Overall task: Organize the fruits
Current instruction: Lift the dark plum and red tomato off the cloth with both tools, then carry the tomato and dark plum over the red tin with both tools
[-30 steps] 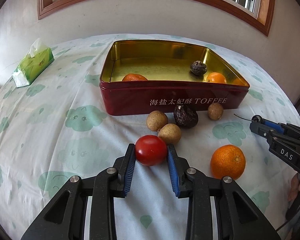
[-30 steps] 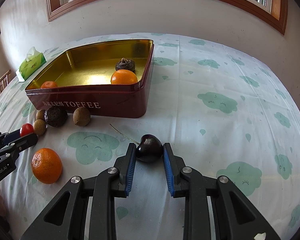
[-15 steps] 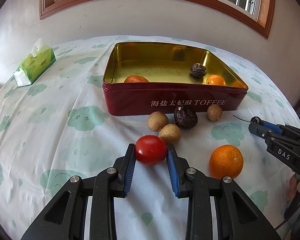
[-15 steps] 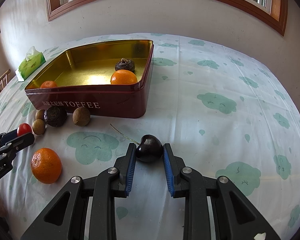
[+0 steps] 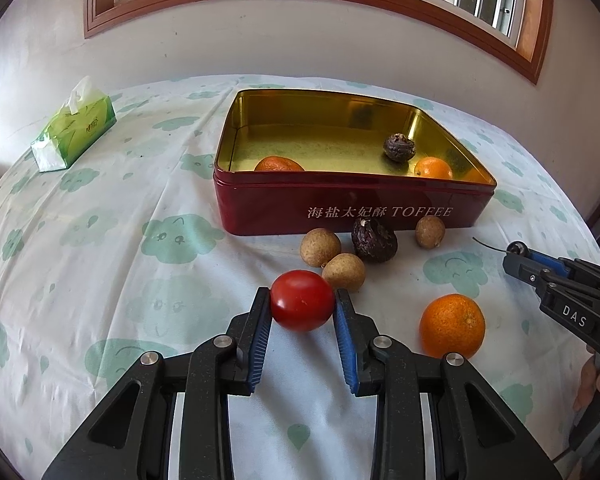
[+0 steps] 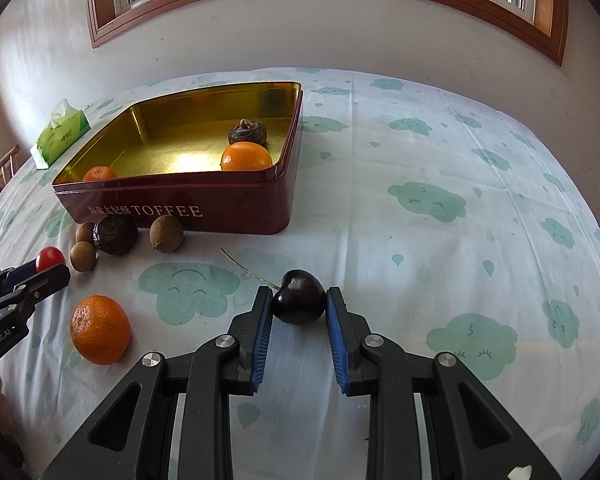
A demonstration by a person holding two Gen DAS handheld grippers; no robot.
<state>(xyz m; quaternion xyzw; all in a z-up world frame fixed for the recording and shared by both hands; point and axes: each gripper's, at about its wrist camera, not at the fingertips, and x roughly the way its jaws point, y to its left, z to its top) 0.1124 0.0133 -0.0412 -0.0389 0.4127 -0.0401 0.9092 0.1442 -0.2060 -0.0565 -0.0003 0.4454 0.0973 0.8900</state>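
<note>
Fruits lie mostly on the cloud-print tablecloth (image 6: 420,160) in front of the red tin (image 5: 340,208), and two are gripped: the left gripper (image 5: 302,308) is clamped on a red tomato (image 5: 302,300), the right gripper (image 6: 299,306) on a dark cherry (image 6: 299,297) whose stem trails off to the left. Both fruits look soft, so the squeeze should probably stay light, and each should be carried over the tin's rim and set down gently inside, clear of the two oranges and the dark wrinkled fruit lying there. An orange (image 5: 452,327), three small brown fruits and another dark wrinkled fruit (image 5: 374,239) wait outside. The tin reads "TOFFEE" after Chinese characters; the right gripper's side shows "DAS", the left's ends in "Robot.AI". The tissue pack's (image 5: 74,136) print is unreadable.
</note>
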